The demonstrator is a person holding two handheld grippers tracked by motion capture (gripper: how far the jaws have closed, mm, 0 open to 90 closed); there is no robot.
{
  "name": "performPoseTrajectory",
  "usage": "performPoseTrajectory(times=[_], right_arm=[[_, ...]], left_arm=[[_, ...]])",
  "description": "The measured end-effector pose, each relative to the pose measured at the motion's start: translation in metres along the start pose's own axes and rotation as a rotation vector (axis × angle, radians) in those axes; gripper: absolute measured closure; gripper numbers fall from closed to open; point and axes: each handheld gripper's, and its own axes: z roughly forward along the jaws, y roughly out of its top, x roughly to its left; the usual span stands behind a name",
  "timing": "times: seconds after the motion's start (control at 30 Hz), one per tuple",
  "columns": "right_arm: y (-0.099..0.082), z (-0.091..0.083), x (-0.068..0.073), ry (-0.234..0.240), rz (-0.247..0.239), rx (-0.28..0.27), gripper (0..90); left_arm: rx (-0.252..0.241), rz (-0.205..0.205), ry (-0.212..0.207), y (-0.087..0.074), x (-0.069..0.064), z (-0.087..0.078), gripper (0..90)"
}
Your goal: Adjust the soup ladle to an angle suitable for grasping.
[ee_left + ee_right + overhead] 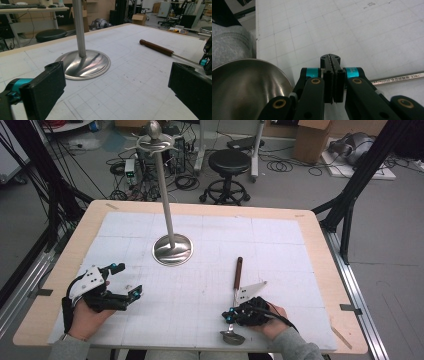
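Observation:
A steel ladle lies on the white gridded mat, with its brown wooden handle (239,270) pointing away and its bowl (232,337) near the front edge. My right gripper (227,315) sits low over the thin shaft, just behind the bowl. Its jaws are pressed flat together. In the right gripper view the bowl (244,87) lies to the left of the right gripper (330,58), and the shaft (397,78) runs out from behind it to the right. My left gripper (127,280) rests at the front left, open and empty, and faces the stand. Between the wide jaws of the left gripper (117,92) there is only mat.
A tall metal stand with a round base (172,249) and a hooked top (154,135) rises from the middle of the mat; its base (83,63) is close ahead of the left gripper. The wooden table rim (320,235) frames the mat. A black stool (228,164) stands beyond the table.

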Motion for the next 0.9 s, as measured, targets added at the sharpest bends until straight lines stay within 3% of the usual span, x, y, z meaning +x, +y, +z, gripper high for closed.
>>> performPoseTrajectory(times=[0.37, 0.67, 0.9], right_arm=[[-0.006, -0.012, -0.001, -0.014, -0.038, 0.034, 90.0], [-0.014, -0.021, -0.004, -0.019, -0.031, 0.038, 90.0], [-0.019, -0.025, -0.008, 0.014, -0.013, 0.02, 90.0]], left_arm=[[-0.003, 0.005, 0.001, 0.0, 0.0, -0.001, 1.7], [-0.004, 0.003, 0.002, 0.0, 0.0, -0.001, 1.7], [-0.002, 0.004, 0.003, 0.0, 0.0, 0.0, 1.7]])
